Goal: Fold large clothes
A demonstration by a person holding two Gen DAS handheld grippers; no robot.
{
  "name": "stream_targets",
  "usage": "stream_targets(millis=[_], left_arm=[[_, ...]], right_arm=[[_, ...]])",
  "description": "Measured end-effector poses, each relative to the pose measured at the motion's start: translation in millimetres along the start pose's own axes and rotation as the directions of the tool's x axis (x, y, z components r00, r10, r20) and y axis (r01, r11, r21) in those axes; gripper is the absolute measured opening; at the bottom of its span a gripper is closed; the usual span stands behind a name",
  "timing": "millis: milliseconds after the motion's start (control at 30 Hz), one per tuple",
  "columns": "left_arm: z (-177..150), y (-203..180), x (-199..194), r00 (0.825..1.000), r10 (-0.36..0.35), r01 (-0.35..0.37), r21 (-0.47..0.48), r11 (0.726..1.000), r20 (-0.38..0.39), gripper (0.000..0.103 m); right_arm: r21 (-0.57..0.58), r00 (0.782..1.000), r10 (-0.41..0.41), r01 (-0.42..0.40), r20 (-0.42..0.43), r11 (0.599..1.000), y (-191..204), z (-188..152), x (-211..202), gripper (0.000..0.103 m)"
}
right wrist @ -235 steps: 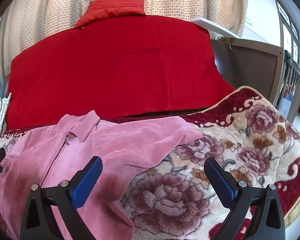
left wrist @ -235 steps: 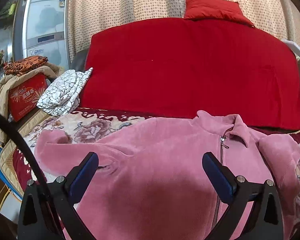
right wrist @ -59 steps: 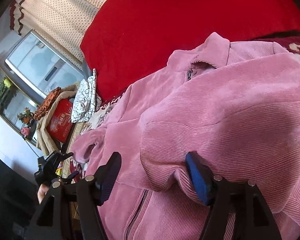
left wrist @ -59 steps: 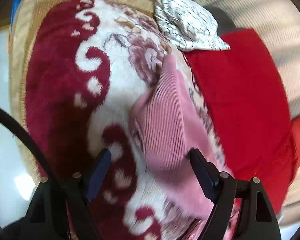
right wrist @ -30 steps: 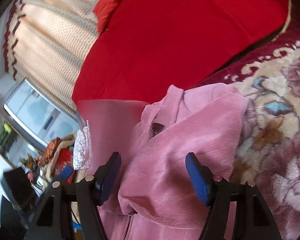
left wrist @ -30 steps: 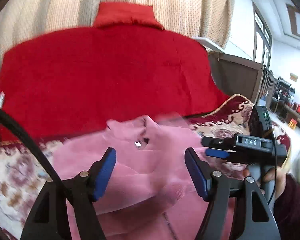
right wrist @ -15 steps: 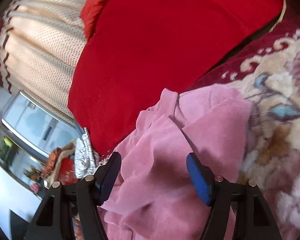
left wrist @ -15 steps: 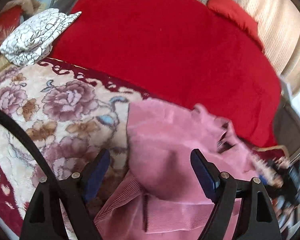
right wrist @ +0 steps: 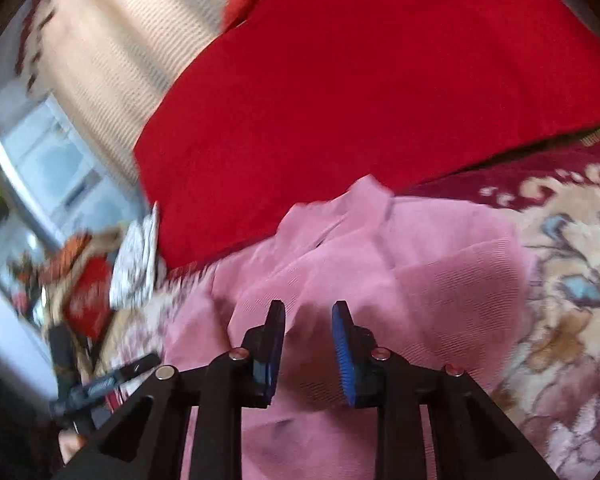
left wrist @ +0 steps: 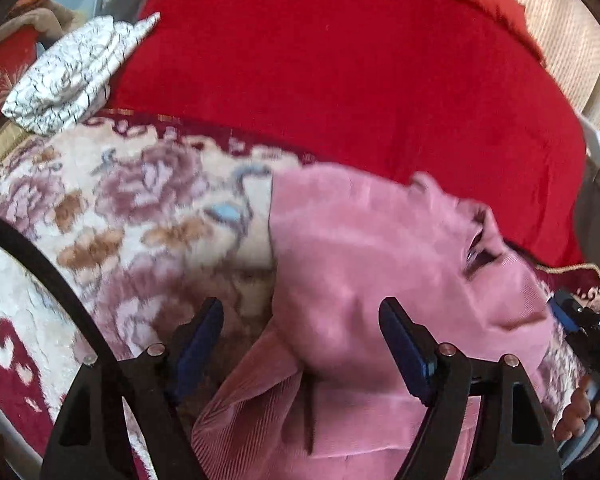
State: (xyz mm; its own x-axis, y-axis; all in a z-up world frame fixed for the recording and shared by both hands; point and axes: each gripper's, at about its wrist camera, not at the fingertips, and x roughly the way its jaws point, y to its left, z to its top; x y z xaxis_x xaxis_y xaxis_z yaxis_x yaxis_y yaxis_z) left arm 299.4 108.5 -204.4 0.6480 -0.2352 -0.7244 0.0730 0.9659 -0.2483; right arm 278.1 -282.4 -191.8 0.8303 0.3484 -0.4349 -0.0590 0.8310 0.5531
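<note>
A pink corduroy jacket [left wrist: 372, 280] lies on the floral blanket [left wrist: 120, 216], both sleeves folded across its front, collar and zipper toward the red quilt. My left gripper [left wrist: 300, 344] is open and empty, hovering over the jacket's left folded edge. The jacket also shows in the right wrist view [right wrist: 400, 264]. My right gripper [right wrist: 308, 344] hovers over the jacket's middle; its jaws stand narrowly apart with pink cloth seen between them, and the blur hides whether they pinch it. The right gripper also shows at the right edge of the left wrist view [left wrist: 580, 324].
A red quilt [left wrist: 340, 72] covers the back of the bed. A folded white patterned cloth [left wrist: 72, 76] lies at the left. A red box [right wrist: 88, 300] and clutter stand beyond the bed's left side. Curtains [right wrist: 120, 40] hang behind.
The right gripper's jaws have closed from wide apart to a narrow gap over the jacket's middle. The left gripper has moved slightly closer to the jacket's left edge.
</note>
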Motion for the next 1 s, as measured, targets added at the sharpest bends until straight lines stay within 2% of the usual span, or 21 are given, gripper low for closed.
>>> stream_targets(millis=[33, 67, 100, 167, 233, 300, 333, 400, 433, 467, 533, 600, 800, 867, 900, 967, 1000], left_arm=[[1, -3, 0, 1.0, 0.003, -0.003, 0.005, 1.0, 0.009, 0.081], [2, -6, 5, 1.0, 0.005, -0.005, 0.011, 1.0, 0.011, 0.081], [4, -11, 11, 1.0, 0.004, -0.004, 0.016, 1.0, 0.001, 0.081], [4, -13, 20, 1.0, 0.007, -0.007, 0.018, 1.0, -0.027, 0.081], [3, -15, 28, 0.998, 0.028, -0.027, 0.018, 0.999, -0.062, 0.081], [-1, -15, 40, 0.992, 0.052, -0.05, 0.025, 0.998, -0.111, 0.081], [-4, -16, 43, 0.989, 0.066, -0.062, 0.032, 0.998, -0.13, 0.081], [-6, -16, 44, 0.989, 0.076, -0.071, 0.049, 0.996, -0.127, 0.081], [-6, -17, 43, 0.989, 0.078, -0.071, 0.057, 0.996, -0.125, 0.079], [-6, -17, 42, 0.989, 0.08, -0.073, 0.061, 0.995, -0.124, 0.078], [-7, -15, 42, 0.989, 0.083, -0.076, 0.063, 0.995, -0.124, 0.075], [-7, -15, 41, 0.989, 0.087, -0.079, 0.065, 0.995, -0.124, 0.073], [-9, -17, 29, 0.987, 0.12, -0.112, 0.085, 0.99, -0.106, 0.07], [-10, -17, 27, 0.986, 0.132, -0.122, 0.097, 0.988, -0.104, 0.07], [-11, -17, 27, 0.984, 0.14, -0.129, 0.107, 0.986, -0.107, 0.07], [-12, -17, 28, 0.981, 0.154, -0.14, 0.124, 0.982, -0.116, 0.07], [-12, -18, 28, 0.98, 0.158, -0.142, 0.131, 0.981, -0.119, 0.07]], right_arm=[[0.05, 1.0, 0.006, -0.006, -0.003, 0.999, -11, 5, 0, 0.06], [0.111, 1.0, 0.019, -0.018, -0.008, 0.994, -23, 8, 1, 0.093], [0.157, 0.999, 0.031, -0.032, 0.009, 0.987, -33, 9, 0, 0.097], [0.199, 0.998, 0.06, -0.063, 0.02, 0.978, -46, 12, 4, 0.096], [0.209, 0.994, 0.1, -0.09, -0.036, 0.974, -51, 13, 17, 0.094], [0.198, 0.989, 0.102, -0.079, -0.109, 0.977, -51, 11, 34, 0.081], [0.178, 0.986, 0.094, -0.07, -0.136, 0.982, -49, 8, 41, 0.078], [0.102, 0.986, 0.066, -0.05, -0.153, 0.994, -36, 5, 46, 0.066], [0.071, 0.985, 0.065, -0.054, -0.162, 0.996, -30, 5, 46, 0.044], [0.036, 0.984, 0.064, -0.058, -0.164, 0.998, -22, 4, 45, 0.026], [-0.019, 0.989, 0.057, -0.06, -0.136, 0.998, -9, 3, 36, 0.012], [-0.054, 0.992, 0.071, -0.077, -0.102, 0.996, 3, 1, 22, 0.007], [-0.132, 0.994, 0.106, -0.101, 0.031, 0.986, 17, -8, -38, 0.006], [-0.135, 0.996, 0.09, -0.088, 0.009, 0.987, 13, -11, -38, 0.006], [-0.135, 0.998, 0.056, -0.057, -0.009, 0.989, 8, -14, -33, 0.006], [-0.107, 0.997, 0.019, -0.027, -0.078, 0.994, -6, -18, -20, 0.006], [-0.083, 0.994, 0.015, -0.025, -0.112, 0.996, -12, -19, -15, 0.01]])
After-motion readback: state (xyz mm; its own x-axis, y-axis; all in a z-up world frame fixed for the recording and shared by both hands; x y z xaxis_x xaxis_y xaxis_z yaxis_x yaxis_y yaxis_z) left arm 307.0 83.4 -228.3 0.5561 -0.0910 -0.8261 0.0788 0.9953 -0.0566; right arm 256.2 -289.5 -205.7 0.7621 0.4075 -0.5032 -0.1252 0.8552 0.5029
